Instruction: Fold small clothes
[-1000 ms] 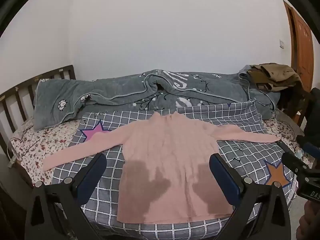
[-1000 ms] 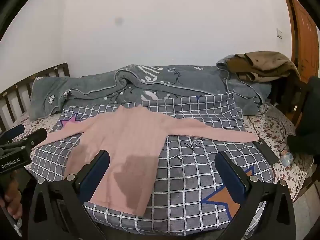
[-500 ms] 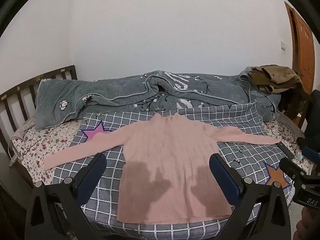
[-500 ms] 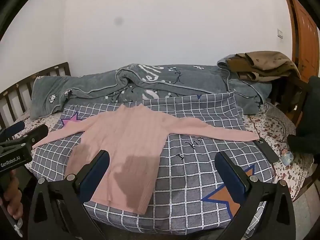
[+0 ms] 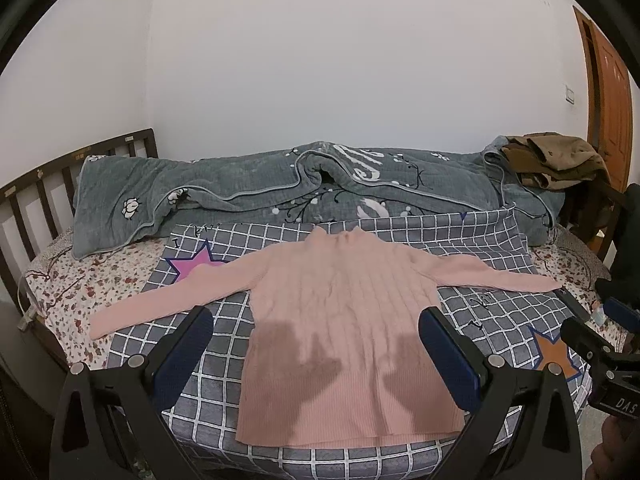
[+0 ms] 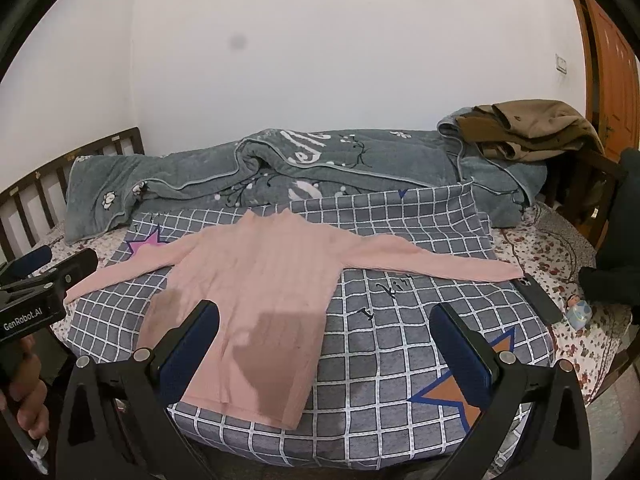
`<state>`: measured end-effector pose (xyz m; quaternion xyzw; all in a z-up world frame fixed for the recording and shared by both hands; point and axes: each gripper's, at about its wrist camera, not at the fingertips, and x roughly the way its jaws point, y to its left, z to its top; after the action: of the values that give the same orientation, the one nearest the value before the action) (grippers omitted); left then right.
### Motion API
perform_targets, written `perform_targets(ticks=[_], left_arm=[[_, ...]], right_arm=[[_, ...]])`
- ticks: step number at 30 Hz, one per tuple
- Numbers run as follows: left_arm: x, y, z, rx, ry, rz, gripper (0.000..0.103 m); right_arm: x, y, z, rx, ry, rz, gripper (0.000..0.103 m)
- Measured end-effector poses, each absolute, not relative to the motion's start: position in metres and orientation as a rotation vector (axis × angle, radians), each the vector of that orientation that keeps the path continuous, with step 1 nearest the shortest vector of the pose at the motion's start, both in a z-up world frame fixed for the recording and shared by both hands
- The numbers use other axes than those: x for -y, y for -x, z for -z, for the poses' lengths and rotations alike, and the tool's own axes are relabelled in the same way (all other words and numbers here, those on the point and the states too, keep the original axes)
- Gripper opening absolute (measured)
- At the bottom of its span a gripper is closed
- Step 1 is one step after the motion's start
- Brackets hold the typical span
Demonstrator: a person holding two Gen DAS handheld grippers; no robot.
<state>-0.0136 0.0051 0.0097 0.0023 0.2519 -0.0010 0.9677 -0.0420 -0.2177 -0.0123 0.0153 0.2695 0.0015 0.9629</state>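
- A pink sweater [image 5: 344,312] lies flat, front up, on a grey checked sheet [image 5: 472,236] spread over the bed, with its collar at the far end and its hem at the near edge.
- Both sleeves are stretched out sideways: the left sleeve [image 5: 160,304] ends on the flowered mattress cover [image 5: 80,280], and the right sleeve [image 5: 500,276] ends close to a dark phone [image 6: 538,298] lying on the sheet.
- 2 darker patches show on the lower part of the sweater, near the hem.
- The left gripper [image 5: 316,344] hovers above the near part of the sweater, its jaws spread wide with nothing between them.
- The right gripper [image 6: 326,340] hangs over the right side of the sweater and the bare sheet beside it, jaws also spread wide and holding nothing.
- Neither gripper touches the cloth.
- A rumpled grey quilt [image 5: 248,188] lies along the far side of the bed, against the white wall.
- A brown garment [image 6: 528,124] is heaped on the far right end of the quilt.
- A dark wooden headboard [image 5: 36,184] stands at the left, and an orange door [image 6: 612,64] at the far right.
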Motion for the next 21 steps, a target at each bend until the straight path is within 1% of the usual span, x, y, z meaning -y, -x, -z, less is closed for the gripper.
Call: perform_targets(ticks=[21], left_arm=[[-0.0083,0.0135,-0.0152,-0.509,0.001,0.0,0.103]], right_arm=[[0.215,0.0412,0.0077,-0.549,-0.041,-0.022,0.103]])
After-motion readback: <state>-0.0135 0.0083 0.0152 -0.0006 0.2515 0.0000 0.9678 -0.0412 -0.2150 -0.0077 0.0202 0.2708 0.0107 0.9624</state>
